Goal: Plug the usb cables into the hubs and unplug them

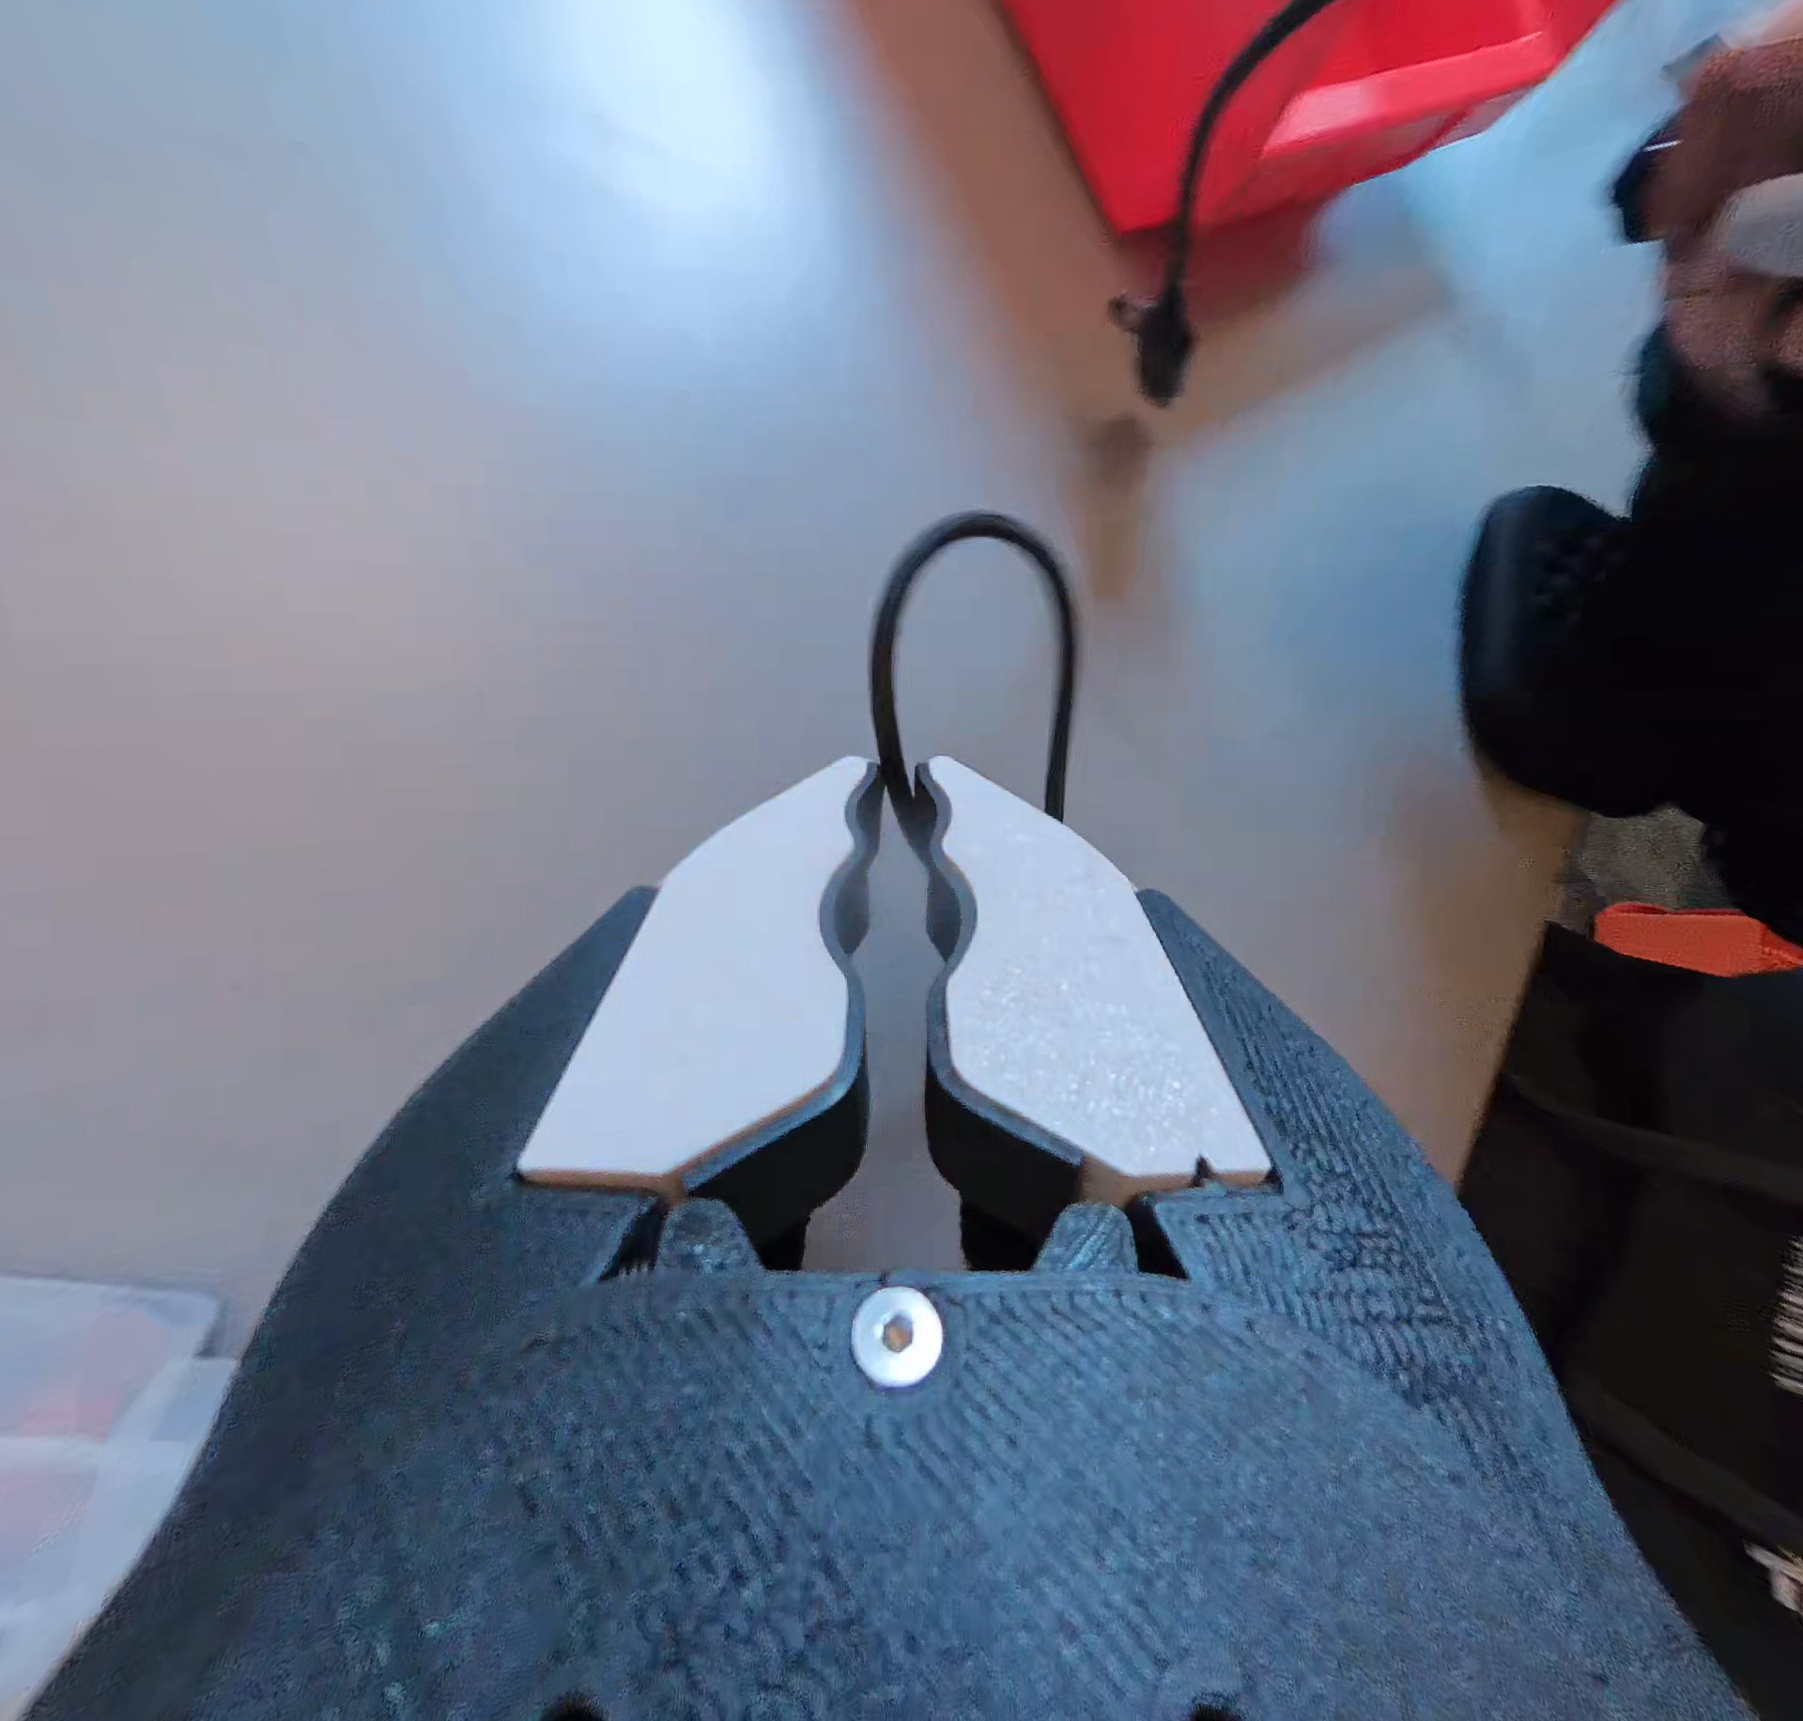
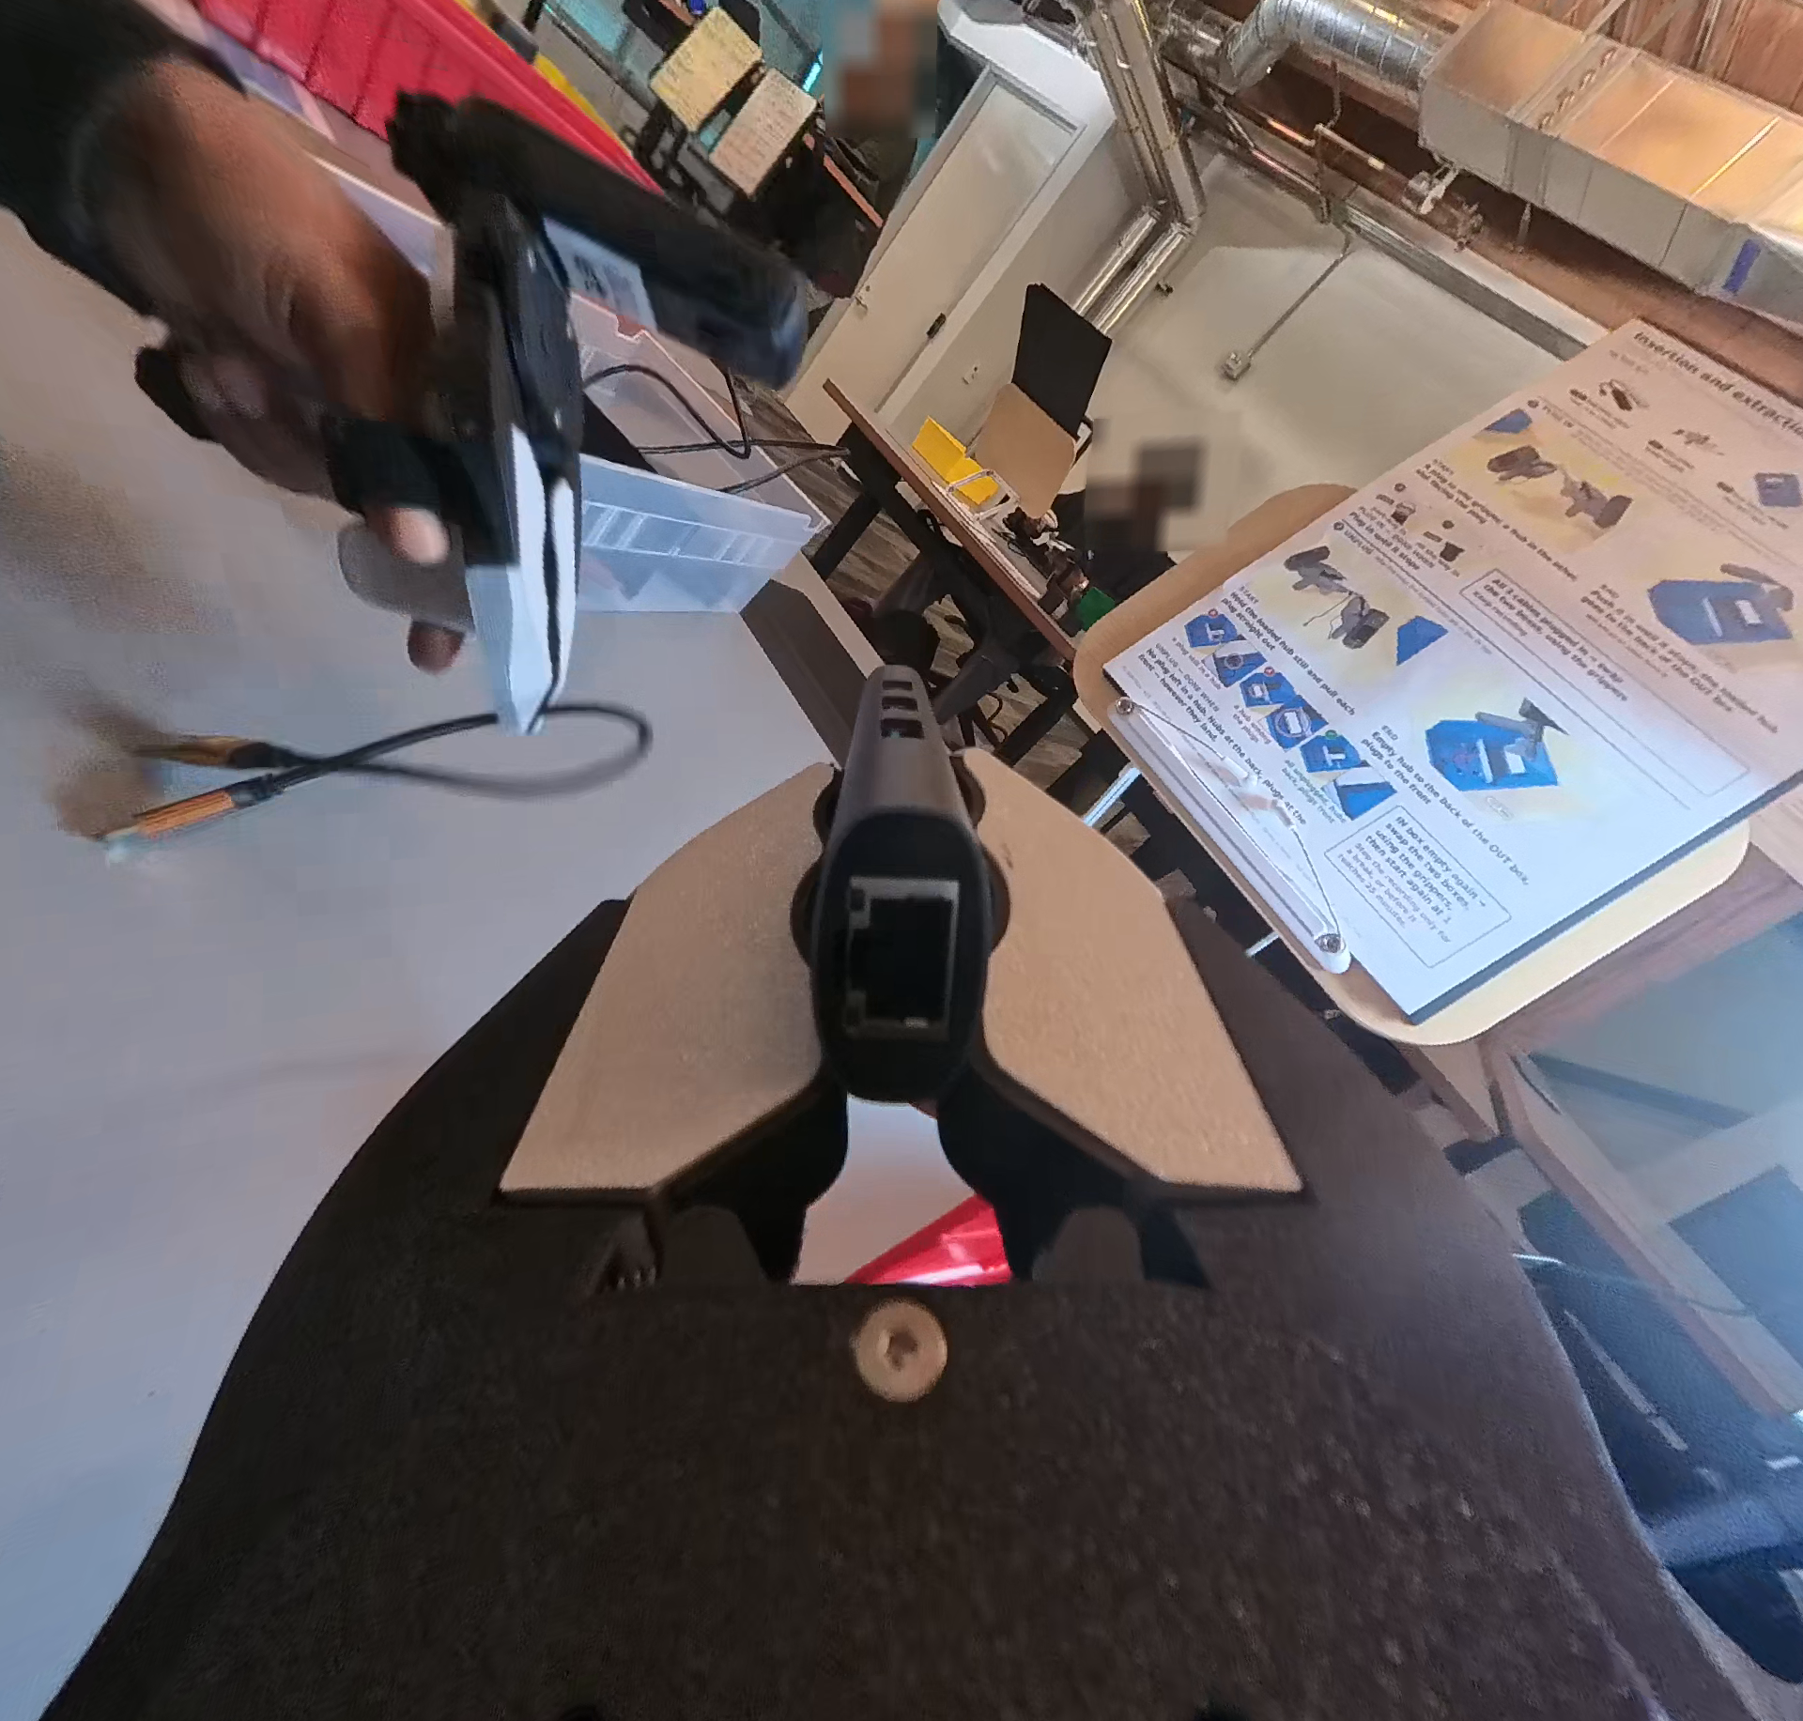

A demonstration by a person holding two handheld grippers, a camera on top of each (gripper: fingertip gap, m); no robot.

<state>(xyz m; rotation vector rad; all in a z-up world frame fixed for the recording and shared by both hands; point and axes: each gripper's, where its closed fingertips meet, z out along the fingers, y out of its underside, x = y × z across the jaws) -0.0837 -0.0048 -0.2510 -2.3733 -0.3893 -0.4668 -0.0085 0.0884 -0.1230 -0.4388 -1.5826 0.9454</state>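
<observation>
Pinching thin black USB cable (image 1: 883, 689) at tips, L gripper (image 1: 898, 786) near-closed; R gripper (image 2: 898, 855) clamps black hub (image 2: 893, 894), cable at 10 o'clock.

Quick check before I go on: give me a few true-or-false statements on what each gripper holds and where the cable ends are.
1. The left gripper is shut on a thin black cable. True.
2. The right gripper is empty. False: it is shut on a black hub.
3. A cable is plugged into the hub's end port that faces the camera. False: that port is empty.
4. In the right wrist view, the cable's orange-tipped plugs hang loose over the grey table. True.
5. The red bin sits between the left gripper's fingers. False: it lies farther off, beyond the gripper.
</observation>
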